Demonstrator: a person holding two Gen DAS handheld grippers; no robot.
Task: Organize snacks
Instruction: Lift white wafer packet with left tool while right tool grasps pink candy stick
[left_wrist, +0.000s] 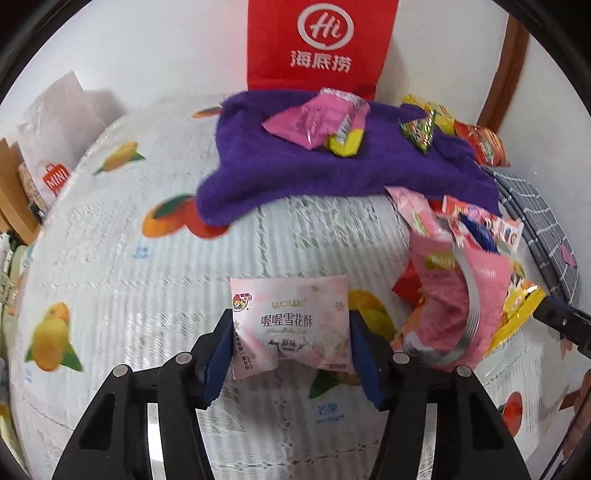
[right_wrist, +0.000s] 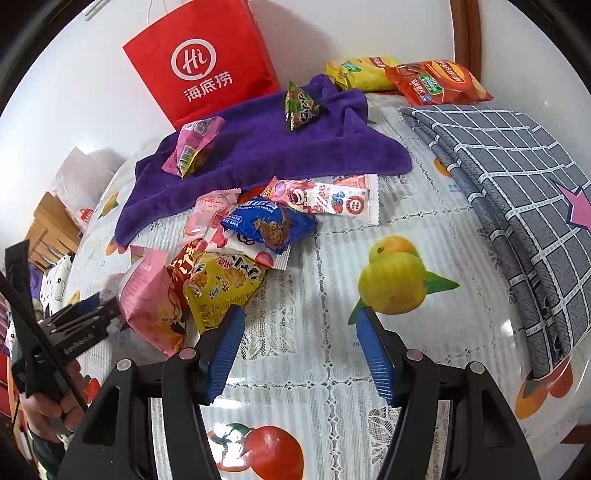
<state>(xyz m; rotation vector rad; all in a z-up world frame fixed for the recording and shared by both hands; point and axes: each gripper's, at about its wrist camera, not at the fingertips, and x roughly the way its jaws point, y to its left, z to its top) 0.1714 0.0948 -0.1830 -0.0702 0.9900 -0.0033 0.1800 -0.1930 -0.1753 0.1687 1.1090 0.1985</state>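
The right tongs (right_wrist: 299, 350) stand open at the bottom centre over the fruit-print counter (right_wrist: 332, 258), nothing between them. Left of them lies a heap of snack packets (right_wrist: 221, 258). A purple towel (right_wrist: 258, 155) and a red paper bag (right_wrist: 199, 59) fill the upper left.

Glossy plastic tablecloth (right_wrist: 314, 258); fuzzy purple cloth towel (right_wrist: 258, 155); red paper bag (right_wrist: 199, 62).

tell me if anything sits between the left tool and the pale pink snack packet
Nothing visible does. The pale pink snack packet already lies between the left tool's blue pads, which meet its two side edges.
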